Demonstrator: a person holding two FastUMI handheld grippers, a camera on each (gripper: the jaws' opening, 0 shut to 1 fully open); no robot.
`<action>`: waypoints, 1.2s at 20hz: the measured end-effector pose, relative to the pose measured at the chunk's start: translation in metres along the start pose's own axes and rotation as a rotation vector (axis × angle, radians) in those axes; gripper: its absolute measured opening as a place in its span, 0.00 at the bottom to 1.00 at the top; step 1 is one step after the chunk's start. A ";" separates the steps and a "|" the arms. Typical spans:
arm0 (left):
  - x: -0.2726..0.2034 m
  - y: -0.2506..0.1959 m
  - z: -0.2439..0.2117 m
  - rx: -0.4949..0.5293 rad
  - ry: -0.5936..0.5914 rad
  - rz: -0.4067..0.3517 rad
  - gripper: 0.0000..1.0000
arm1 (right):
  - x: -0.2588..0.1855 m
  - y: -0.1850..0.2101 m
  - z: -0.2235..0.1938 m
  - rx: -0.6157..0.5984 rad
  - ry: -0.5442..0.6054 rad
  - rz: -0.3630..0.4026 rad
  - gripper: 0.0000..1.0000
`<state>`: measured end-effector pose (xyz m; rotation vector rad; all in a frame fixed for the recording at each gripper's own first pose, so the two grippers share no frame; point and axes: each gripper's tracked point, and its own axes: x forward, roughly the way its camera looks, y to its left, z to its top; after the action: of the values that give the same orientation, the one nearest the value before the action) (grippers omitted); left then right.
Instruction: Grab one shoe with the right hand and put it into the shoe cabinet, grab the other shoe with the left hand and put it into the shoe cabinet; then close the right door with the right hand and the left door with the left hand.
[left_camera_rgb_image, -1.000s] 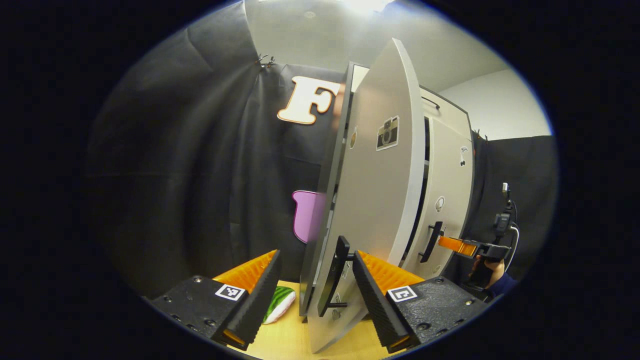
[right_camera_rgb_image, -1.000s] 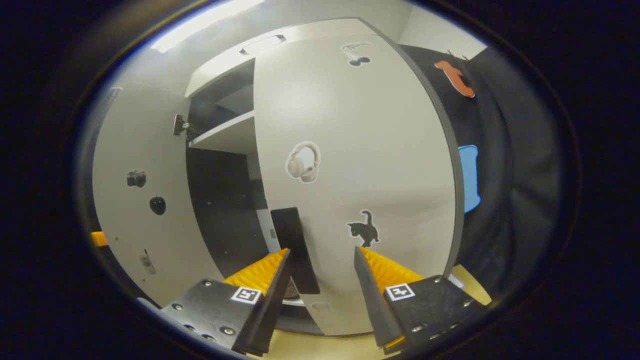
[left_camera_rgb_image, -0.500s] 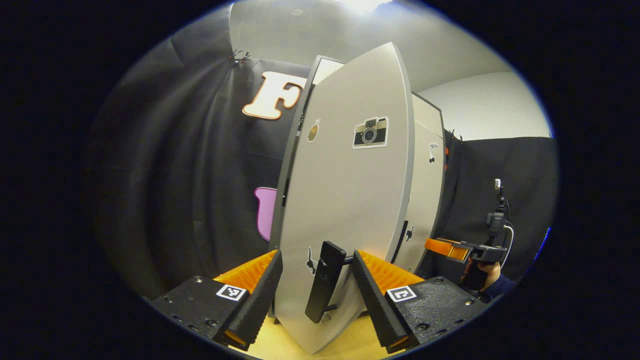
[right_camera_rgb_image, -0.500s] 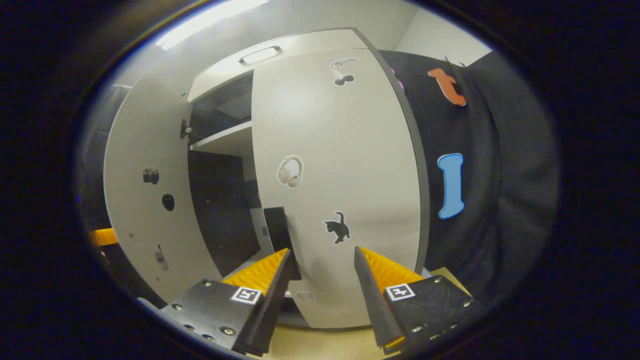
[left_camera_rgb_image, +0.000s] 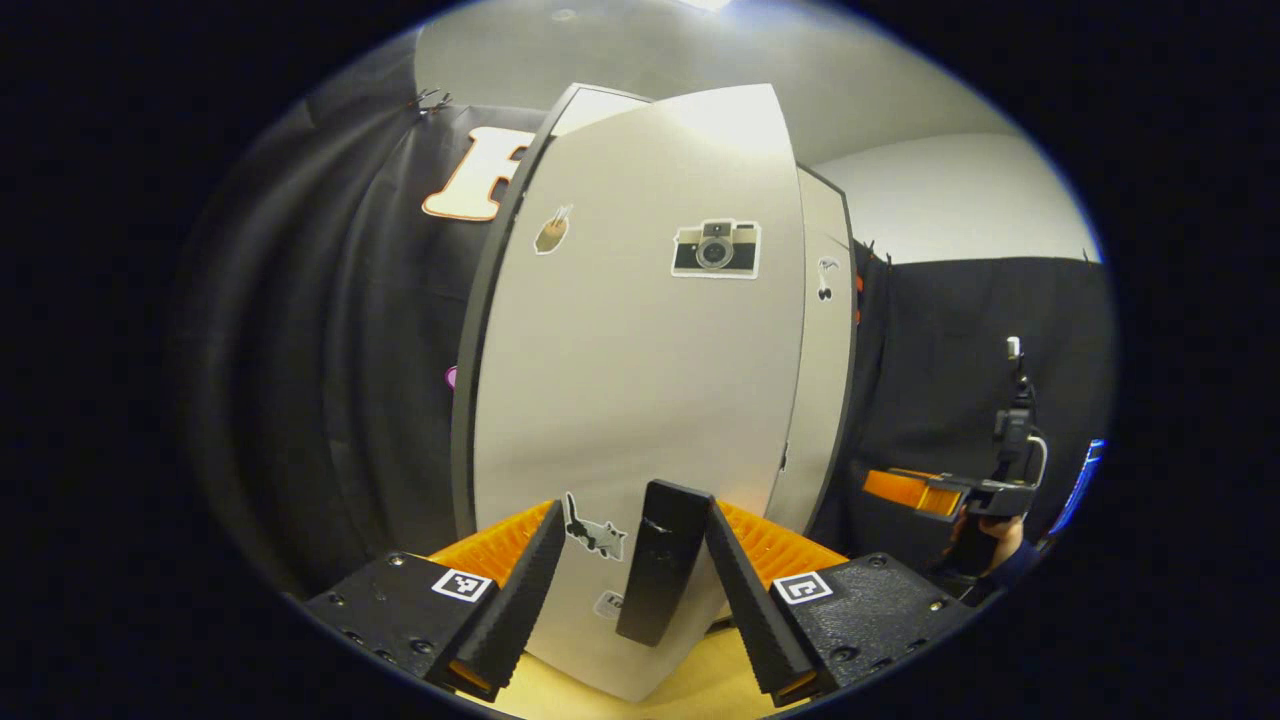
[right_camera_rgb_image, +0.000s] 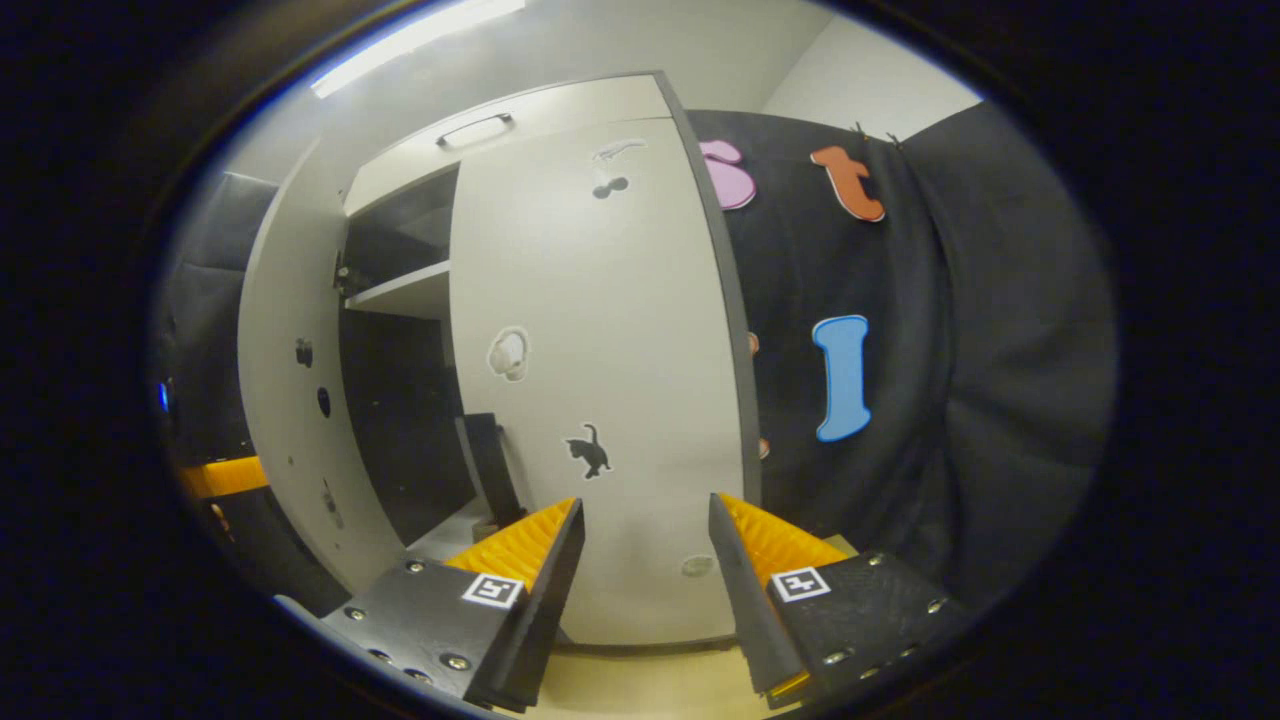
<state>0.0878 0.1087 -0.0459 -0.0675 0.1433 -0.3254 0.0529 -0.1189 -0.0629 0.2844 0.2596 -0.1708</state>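
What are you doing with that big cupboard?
A person is shutting the doors of a shoe cabinet with two hand-held grippers. The left hand-held gripper is open, with the left door's dark handle between its fingers; that door is not fully shut, as a gap shows in the right gripper view. The right door looks closed, and the right hand-held gripper hangs open and empty before it.

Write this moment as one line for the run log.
phase: closing doors | right door: shut | left door: ajar | left gripper: open, fingers astride door handle | right gripper: open, holding nothing
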 end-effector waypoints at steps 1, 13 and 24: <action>0.006 -0.005 -0.003 -0.002 0.002 -0.007 0.87 | -0.002 -0.009 0.001 0.000 -0.003 -0.017 0.70; 0.069 -0.032 -0.008 0.005 0.027 -0.071 0.92 | -0.034 -0.098 0.002 0.052 -0.013 -0.185 0.70; 0.094 -0.037 -0.012 -0.003 0.035 -0.051 0.92 | -0.052 -0.140 -0.007 0.011 0.004 -0.245 0.71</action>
<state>0.1625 0.0428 -0.0668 -0.0689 0.1774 -0.3771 -0.0271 -0.2427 -0.0907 0.2636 0.2975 -0.4142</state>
